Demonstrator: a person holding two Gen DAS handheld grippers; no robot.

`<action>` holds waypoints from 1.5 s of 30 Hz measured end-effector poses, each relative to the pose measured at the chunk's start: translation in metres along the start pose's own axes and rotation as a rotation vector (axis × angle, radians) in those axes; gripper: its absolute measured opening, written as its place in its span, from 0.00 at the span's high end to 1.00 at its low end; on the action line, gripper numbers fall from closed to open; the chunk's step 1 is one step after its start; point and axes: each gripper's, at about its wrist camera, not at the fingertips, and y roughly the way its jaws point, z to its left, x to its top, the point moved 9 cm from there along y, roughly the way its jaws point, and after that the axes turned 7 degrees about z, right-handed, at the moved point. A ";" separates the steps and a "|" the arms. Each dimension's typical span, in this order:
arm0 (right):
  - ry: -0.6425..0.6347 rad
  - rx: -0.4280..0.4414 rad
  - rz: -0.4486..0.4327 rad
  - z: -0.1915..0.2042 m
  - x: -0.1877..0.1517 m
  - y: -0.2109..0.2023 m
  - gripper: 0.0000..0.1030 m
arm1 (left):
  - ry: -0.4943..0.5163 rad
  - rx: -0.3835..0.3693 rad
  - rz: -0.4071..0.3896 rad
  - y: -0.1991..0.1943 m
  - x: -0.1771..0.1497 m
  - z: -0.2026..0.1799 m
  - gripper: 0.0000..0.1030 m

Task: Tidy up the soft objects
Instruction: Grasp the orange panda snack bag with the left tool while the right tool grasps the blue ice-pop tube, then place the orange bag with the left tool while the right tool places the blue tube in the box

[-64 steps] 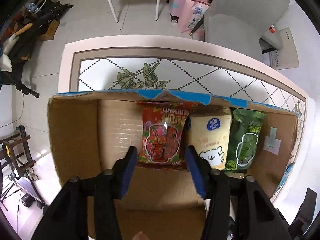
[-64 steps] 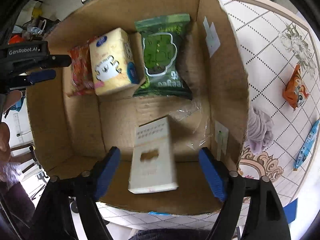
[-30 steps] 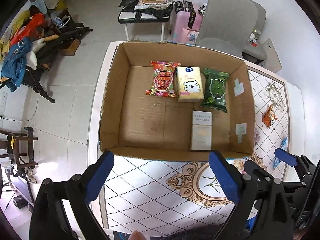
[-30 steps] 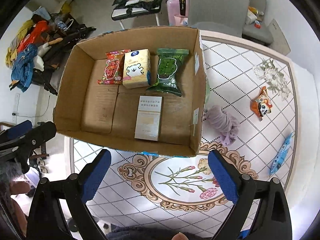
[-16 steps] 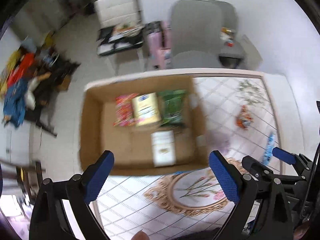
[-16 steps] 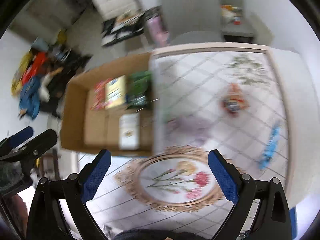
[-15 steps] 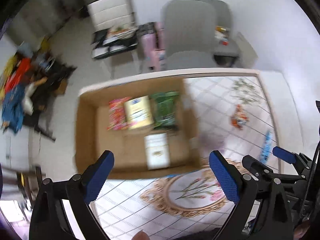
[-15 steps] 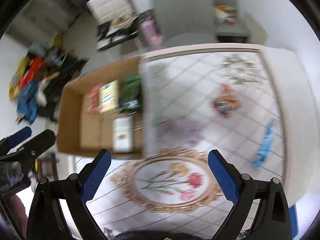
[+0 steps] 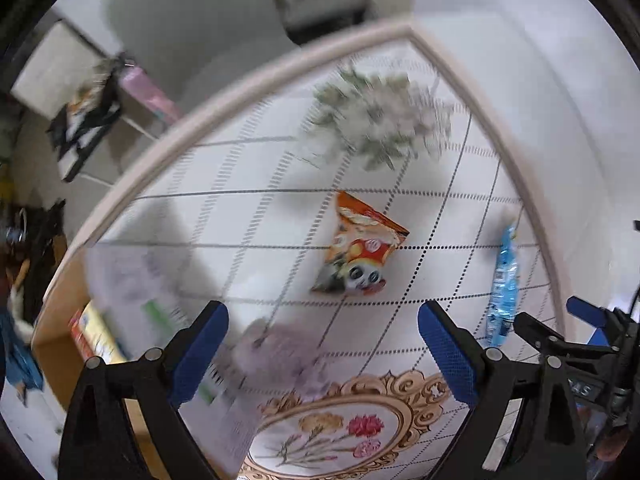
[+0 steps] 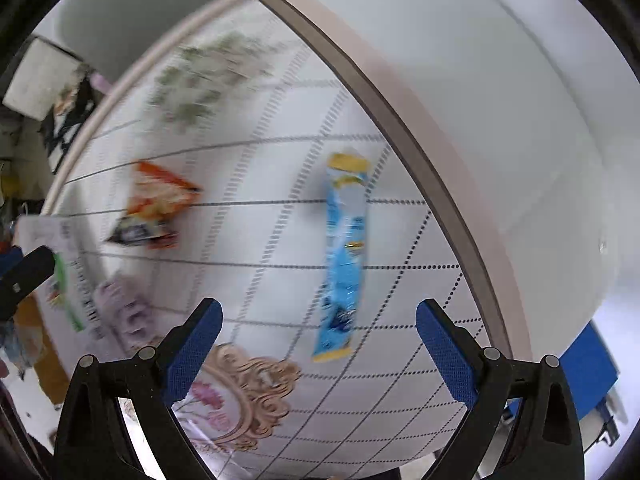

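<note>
An orange snack bag (image 9: 358, 246) with a panda face lies on the patterned table, ahead of my open, empty left gripper (image 9: 322, 352). A long blue packet (image 9: 503, 280) lies to its right. A blurred lilac cloth (image 9: 276, 354) lies near the left fingertip. In the right wrist view the blue packet (image 10: 344, 256) lies lengthwise just ahead of my open, empty right gripper (image 10: 318, 352); the orange bag (image 10: 154, 208) and the lilac cloth (image 10: 120, 308) are to the left. The cardboard box (image 9: 64, 320) holding packets is at the far left.
The table's pale rim (image 10: 420, 136) curves close on the right, with white floor beyond. A floral medallion print (image 9: 332, 424) marks the near table. A chair and clutter stand beyond the far edge (image 9: 92, 108).
Both grippers have swung right, away from the box, and come lower over the table. The loose orange bag, blue packet and lilac cloth now fill the views; both stay open.
</note>
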 end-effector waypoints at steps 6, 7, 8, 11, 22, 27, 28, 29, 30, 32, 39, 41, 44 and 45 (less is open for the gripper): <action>0.028 0.017 0.092 -0.010 0.009 0.043 0.04 | 0.068 -0.002 0.138 0.057 0.028 -0.025 0.08; 0.032 0.024 0.106 -0.010 0.010 0.048 0.04 | 0.075 -0.002 0.154 0.063 0.030 -0.027 0.08; 0.037 0.026 0.117 -0.010 0.010 0.052 0.04 | 0.082 0.001 0.168 0.069 0.032 -0.030 0.13; 0.048 0.035 0.148 -0.011 0.014 0.064 0.04 | 0.092 -0.012 0.202 0.084 0.034 -0.038 0.31; 0.040 -0.060 0.186 -0.015 0.011 0.085 0.69 | 0.072 0.015 0.214 0.099 0.030 -0.043 0.59; 0.026 -0.081 0.165 -0.013 0.004 0.084 0.79 | 0.041 0.006 0.206 0.097 0.028 -0.040 0.61; 0.022 -0.083 0.162 -0.012 0.005 0.083 0.81 | 0.033 0.000 0.204 0.097 0.027 -0.040 0.61; 0.016 -0.087 0.157 -0.011 0.003 0.082 0.82 | 0.029 -0.006 0.205 0.097 0.024 -0.034 0.61; 0.011 -0.082 0.155 -0.009 0.001 0.081 0.83 | 0.021 -0.012 0.204 0.096 0.022 -0.033 0.61; 0.008 -0.067 0.153 -0.006 0.001 0.077 0.84 | 0.018 -0.021 0.202 0.094 0.019 -0.031 0.61; -0.028 0.005 0.100 0.009 -0.008 0.040 0.85 | 0.002 -0.090 0.126 0.046 -0.003 -0.028 0.62; -0.053 0.030 0.077 0.018 -0.014 0.022 0.85 | -0.009 -0.128 0.084 0.022 -0.015 -0.028 0.62; -0.107 0.062 0.032 0.042 -0.026 -0.013 0.85 | -0.024 -0.188 0.012 -0.018 -0.040 -0.024 0.62; -0.130 0.078 0.018 0.053 -0.029 -0.024 0.85 | -0.029 -0.203 -0.012 -0.031 -0.049 -0.023 0.62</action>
